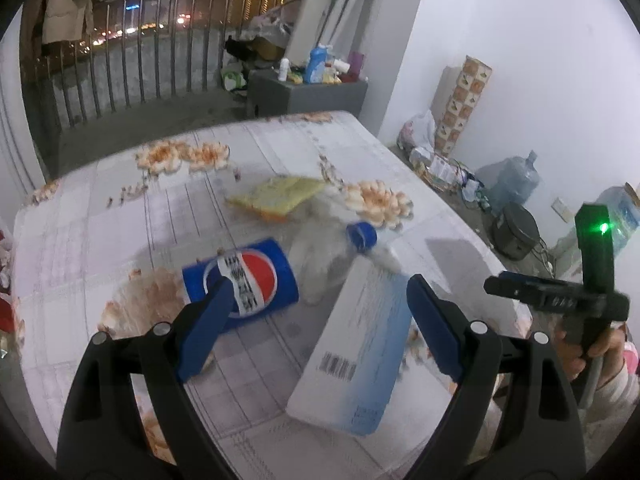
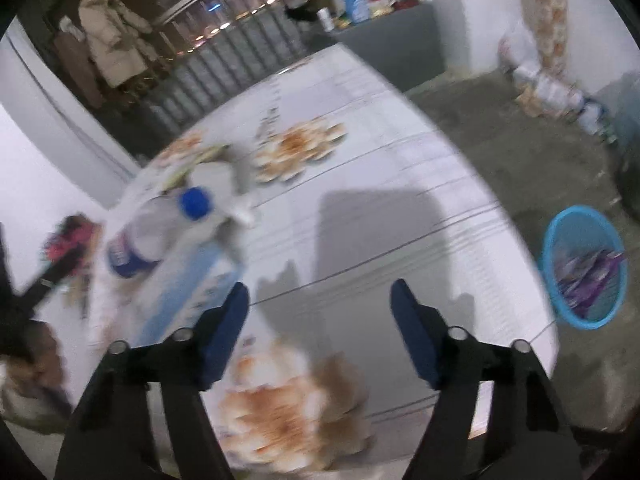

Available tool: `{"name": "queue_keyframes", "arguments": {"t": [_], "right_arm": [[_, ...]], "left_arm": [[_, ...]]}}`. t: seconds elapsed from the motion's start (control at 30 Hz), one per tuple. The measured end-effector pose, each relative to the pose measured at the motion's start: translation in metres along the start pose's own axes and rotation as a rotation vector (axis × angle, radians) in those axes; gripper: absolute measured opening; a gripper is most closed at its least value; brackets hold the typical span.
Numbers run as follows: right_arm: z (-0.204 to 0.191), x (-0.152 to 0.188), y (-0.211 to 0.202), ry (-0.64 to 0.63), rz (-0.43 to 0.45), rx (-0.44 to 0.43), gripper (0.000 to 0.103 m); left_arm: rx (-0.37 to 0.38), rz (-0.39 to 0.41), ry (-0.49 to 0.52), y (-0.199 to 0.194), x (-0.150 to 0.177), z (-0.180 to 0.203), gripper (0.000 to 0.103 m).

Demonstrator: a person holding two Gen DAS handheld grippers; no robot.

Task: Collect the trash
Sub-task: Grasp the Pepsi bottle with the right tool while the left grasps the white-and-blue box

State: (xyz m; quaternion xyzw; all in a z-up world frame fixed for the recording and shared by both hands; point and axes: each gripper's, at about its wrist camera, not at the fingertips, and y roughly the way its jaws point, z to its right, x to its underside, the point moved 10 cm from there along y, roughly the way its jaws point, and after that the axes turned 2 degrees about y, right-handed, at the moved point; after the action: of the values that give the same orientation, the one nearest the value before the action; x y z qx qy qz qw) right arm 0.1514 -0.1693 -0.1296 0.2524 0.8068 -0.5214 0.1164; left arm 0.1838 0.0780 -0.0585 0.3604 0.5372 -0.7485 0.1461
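Note:
On the floral tablecloth (image 1: 120,208) lie a blue Pepsi can (image 1: 244,280) on its side, a white-and-blue carton (image 1: 360,344), a clear bottle with a blue cap (image 1: 361,236), white crumpled tissue (image 1: 316,264) and a yellow wrapper (image 1: 280,194). My left gripper (image 1: 320,292) is open, its fingers spread above the can and the carton, holding nothing. My right gripper (image 2: 320,300) is open and empty over bare cloth; the carton (image 2: 188,292) and the bottle (image 2: 160,232) lie to its left. The right gripper also shows in the left wrist view (image 1: 560,296).
A blue basket (image 2: 584,272) with purple wrappers stands on the floor right of the table. A grey cabinet (image 1: 312,96) with bottles stands behind the table. Water jugs (image 1: 516,180), bags and cables lie by the right wall. A railing (image 1: 120,60) runs at the back.

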Motion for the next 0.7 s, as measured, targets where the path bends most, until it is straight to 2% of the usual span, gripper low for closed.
{"name": "queue_keyframes", "arguments": {"t": [0.03, 0.17, 0.2, 0.33, 0.47, 0.6, 0.7], "right_arm": [[-0.007, 0.004, 0.002, 0.010, -0.023, -0.035, 0.060], [-0.037, 0.021, 0.017, 0.041, -0.117, -0.166, 0.051], [-0.041, 0.024, 0.020, 0.040, -0.132, -0.180, 0.049], [-0.056, 0.032, 0.035, 0.027, -0.181, -0.208, 0.044], [-0.058, 0.031, 0.037, 0.046, -0.193, -0.231, 0.044], [-0.050, 0.030, 0.035, 0.094, -0.191, -0.259, 0.044], [-0.042, 0.028, 0.036, 0.127, -0.193, -0.273, 0.044]], "left_arm": [[0.007, -0.011, -0.006, 0.002, 0.005, 0.000, 0.082], [0.047, -0.079, -0.059, 0.017, 0.027, -0.003, 0.062], [0.063, -0.100, -0.071, 0.022, 0.033, -0.002, 0.060], [0.090, -0.168, -0.106, 0.039, 0.052, -0.001, 0.055], [0.180, -0.242, -0.131, 0.048, 0.069, 0.014, 0.055], [0.284, -0.281, -0.117, 0.053, 0.078, 0.040, 0.053], [0.331, -0.302, -0.076, 0.058, 0.081, 0.060, 0.052]]}}
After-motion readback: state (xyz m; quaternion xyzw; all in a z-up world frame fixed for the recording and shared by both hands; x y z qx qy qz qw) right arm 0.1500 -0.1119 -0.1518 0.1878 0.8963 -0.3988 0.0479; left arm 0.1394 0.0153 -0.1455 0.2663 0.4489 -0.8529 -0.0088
